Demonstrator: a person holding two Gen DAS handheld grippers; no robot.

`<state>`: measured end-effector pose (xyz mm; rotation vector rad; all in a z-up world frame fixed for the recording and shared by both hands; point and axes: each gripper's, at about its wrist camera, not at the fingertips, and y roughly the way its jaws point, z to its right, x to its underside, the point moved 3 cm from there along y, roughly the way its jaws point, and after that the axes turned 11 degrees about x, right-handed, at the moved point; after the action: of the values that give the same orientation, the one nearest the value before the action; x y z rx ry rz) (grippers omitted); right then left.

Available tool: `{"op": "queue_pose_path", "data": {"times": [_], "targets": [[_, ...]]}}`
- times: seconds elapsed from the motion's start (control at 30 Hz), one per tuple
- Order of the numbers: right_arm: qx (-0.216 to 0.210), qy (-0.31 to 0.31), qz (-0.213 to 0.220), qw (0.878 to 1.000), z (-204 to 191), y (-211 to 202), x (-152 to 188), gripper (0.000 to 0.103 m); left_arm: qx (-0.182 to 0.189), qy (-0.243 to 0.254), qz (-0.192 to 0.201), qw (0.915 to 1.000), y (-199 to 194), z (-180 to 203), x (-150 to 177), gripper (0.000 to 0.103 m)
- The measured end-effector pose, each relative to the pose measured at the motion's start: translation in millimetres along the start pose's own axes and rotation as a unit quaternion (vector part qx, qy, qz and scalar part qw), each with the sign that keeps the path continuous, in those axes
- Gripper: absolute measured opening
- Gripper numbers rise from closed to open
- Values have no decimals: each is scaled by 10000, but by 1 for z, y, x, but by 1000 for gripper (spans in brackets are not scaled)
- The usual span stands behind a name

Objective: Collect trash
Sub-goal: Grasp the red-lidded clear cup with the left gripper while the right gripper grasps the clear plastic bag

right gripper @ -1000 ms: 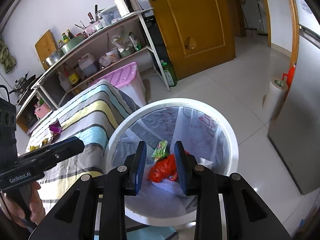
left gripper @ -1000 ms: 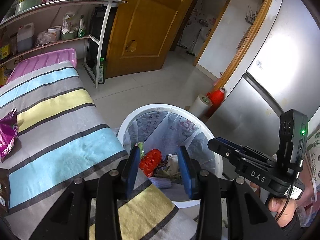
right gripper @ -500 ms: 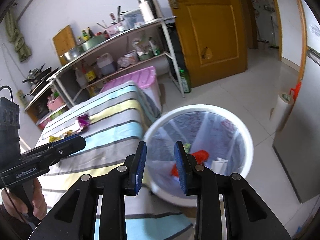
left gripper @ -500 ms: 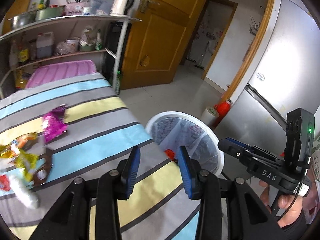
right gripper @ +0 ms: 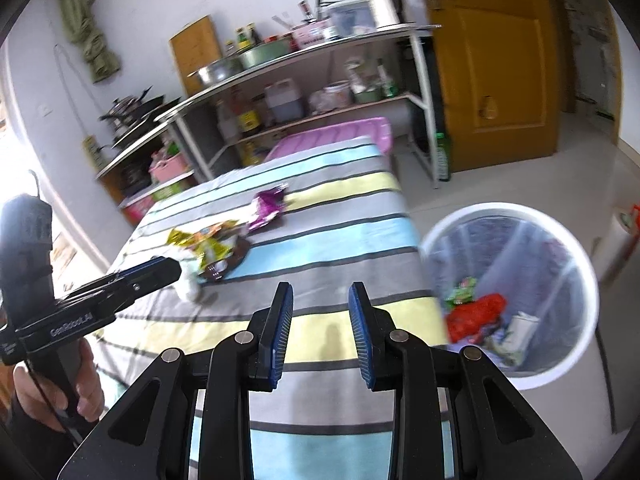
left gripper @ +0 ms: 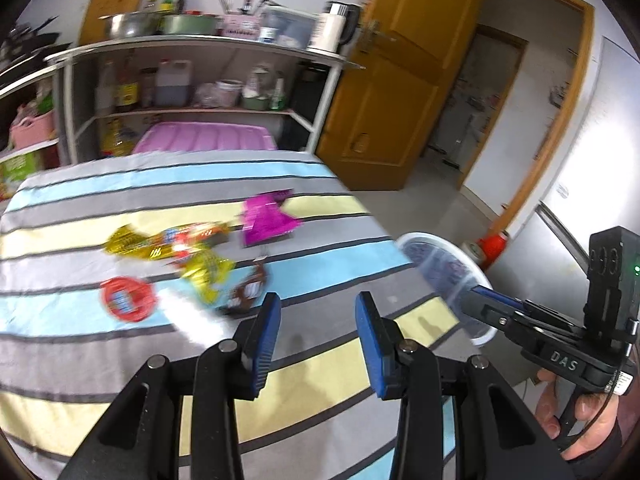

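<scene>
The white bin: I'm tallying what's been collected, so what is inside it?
In the white bin, a clear liner holds a red wrapper, a green wrapper and pale paper scraps. Anything beneath them is hidden.

Wrappers on striped surface (left gripper: 328, 364), centre-left of frame: one purple (left gripper: 266, 220), two gold (left gripper: 132, 245) (left gripper: 208, 272), one brown (left gripper: 248, 292). One red round lid (left gripper: 127, 299). One white bin (right gripper: 560, 376), right.

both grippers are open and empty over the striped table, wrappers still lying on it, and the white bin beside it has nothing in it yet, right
Not quite: the white bin already holds trash, including a red wrapper, as the right wrist view shows. The rest stands: left gripper and right gripper are open and empty over the striped table, with wrappers on it.
</scene>
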<state>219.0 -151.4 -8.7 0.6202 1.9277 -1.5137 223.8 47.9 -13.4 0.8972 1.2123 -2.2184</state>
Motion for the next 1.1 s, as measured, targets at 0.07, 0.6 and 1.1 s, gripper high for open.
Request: {"op": "queue_pose_path", "data": {"times": [0.07, 0.6, 1.1], "targets": [[-122, -127, -56, 9998, -14, 7, 1, 30, -152, -124, 29, 9998, -8, -17, 4, 41], [-673, -812, -329, 9939, -99, 53, 3, 35, -867, -735, 136, 9934, -23, -114, 2, 53], [-814, -1084, -501, 9895, -117, 75, 6, 37, -922, -1066, -251, 9897, 7, -137, 4, 46]]}}
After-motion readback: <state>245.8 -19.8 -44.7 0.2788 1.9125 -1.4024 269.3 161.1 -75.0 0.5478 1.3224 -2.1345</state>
